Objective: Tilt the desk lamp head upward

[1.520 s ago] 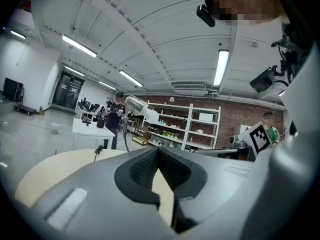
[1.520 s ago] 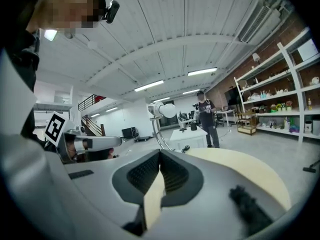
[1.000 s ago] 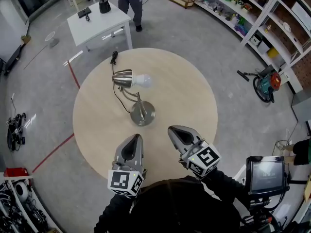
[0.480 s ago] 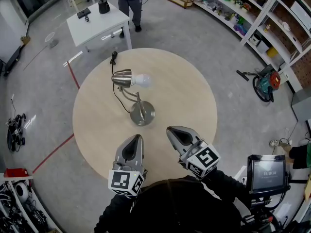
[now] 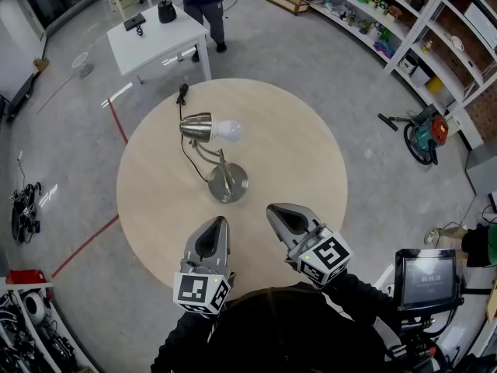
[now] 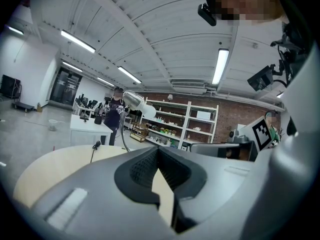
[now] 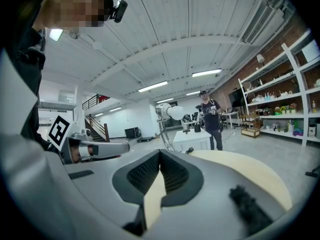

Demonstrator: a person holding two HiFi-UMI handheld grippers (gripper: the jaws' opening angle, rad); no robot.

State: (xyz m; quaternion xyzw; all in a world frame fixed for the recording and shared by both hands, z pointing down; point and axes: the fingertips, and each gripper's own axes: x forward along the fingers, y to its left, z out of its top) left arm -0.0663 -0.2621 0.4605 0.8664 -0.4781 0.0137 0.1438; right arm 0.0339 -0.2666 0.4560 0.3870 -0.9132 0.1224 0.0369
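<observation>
The left gripper (image 5: 218,222) hangs over the near edge of the round wooden surface (image 5: 303,146), jaws closed on nothing. Well beyond it the desk lamp (image 5: 226,180) stands upright, its head (image 5: 196,126) level, bulb (image 5: 230,130) pointing right. The right gripper (image 5: 274,209) hangs alongside, jaws closed and empty.

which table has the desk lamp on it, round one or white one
The round wooden table: the desk lamp stands near its middle. The white rectangular table beyond it holds only small dark items.
</observation>
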